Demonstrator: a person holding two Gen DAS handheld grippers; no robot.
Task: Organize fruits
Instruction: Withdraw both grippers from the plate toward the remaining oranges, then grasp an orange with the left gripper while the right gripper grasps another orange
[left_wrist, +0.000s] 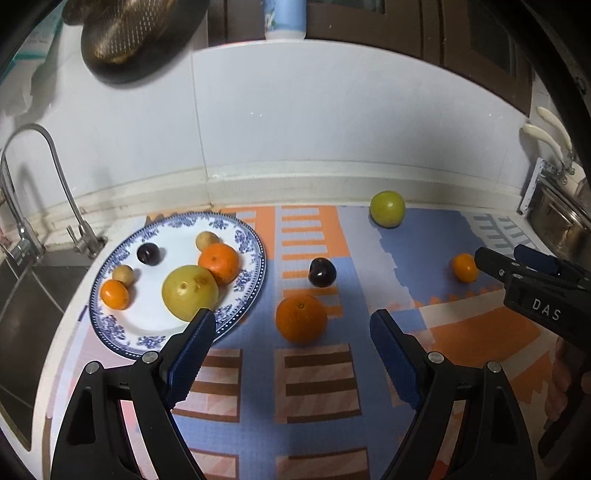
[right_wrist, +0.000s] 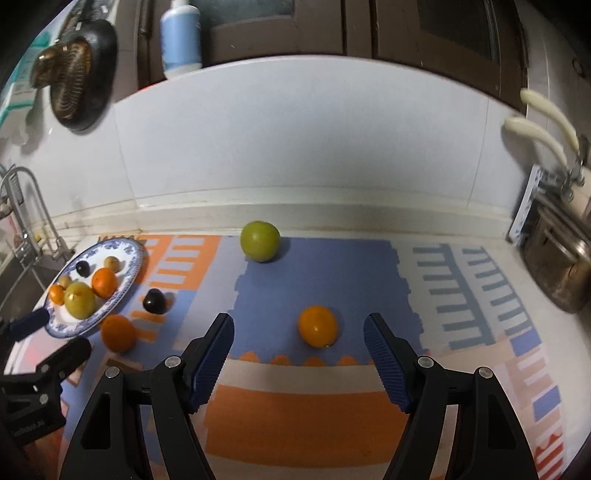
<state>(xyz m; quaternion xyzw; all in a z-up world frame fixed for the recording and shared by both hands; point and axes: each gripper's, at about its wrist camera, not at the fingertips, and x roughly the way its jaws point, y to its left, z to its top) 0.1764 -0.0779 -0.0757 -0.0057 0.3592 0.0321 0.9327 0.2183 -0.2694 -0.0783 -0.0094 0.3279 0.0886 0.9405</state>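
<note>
A blue-and-white plate (left_wrist: 243, 295) (right_wrist: 135, 275) on the left of the mat holds several fruits, among them a yellow-green apple (left_wrist: 190, 291) and an orange (left_wrist: 218, 262). Loose on the mat lie a large orange (left_wrist: 301, 323) (right_wrist: 118, 332), a dark plum (left_wrist: 322, 272) (right_wrist: 154, 301), a green apple (left_wrist: 387, 208) (right_wrist: 259, 241) near the wall, and a small orange (left_wrist: 464, 267) (right_wrist: 317, 326). My left gripper (left_wrist: 291, 325) is open, the large orange just ahead between its fingers. My right gripper (right_wrist: 299, 326) is open, the small orange just ahead between its fingers.
A sink with a faucet (left_wrist: 55, 177) lies left of the plate. A metal pot (right_wrist: 557, 273) and white-handled tools (right_wrist: 543, 122) are at the right. A dark strainer (left_wrist: 136, 33) hangs on the white wall. A blue bottle (right_wrist: 181, 37) stands on the ledge.
</note>
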